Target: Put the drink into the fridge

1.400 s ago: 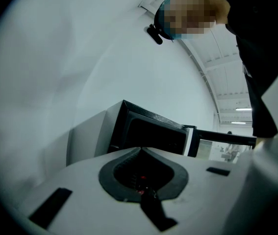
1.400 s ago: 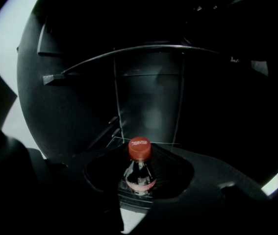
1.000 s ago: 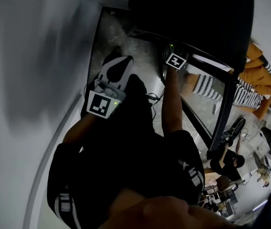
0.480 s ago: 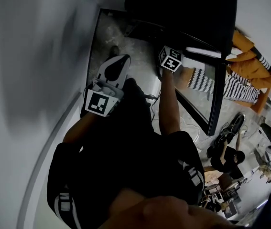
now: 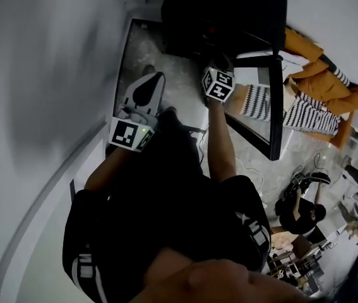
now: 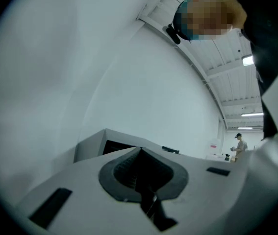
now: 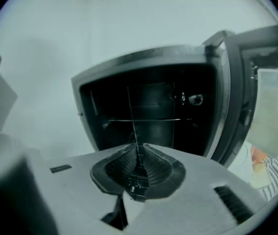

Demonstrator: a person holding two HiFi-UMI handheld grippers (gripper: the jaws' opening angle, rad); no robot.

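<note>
I saw the fridge (image 7: pixel 148 106) black inside, grey outside. Left gripper (image 6: pixel 139 150) and right gripper (image 7: pixel 138 146) were pale grey with black-and-white markers. The jacket (image 5: pixel 310 69) was orange, the cloth (image 5: pixel 304 115) black-and-white striped.

Fridge (image 5: pixel 229 17) cut off at 12 o'clock in head view, its inside black; bits (image 7: pixel 190 100) at 1 o'clock inside too small to name; far person (image 6: pixel 238 143) tiny.
</note>
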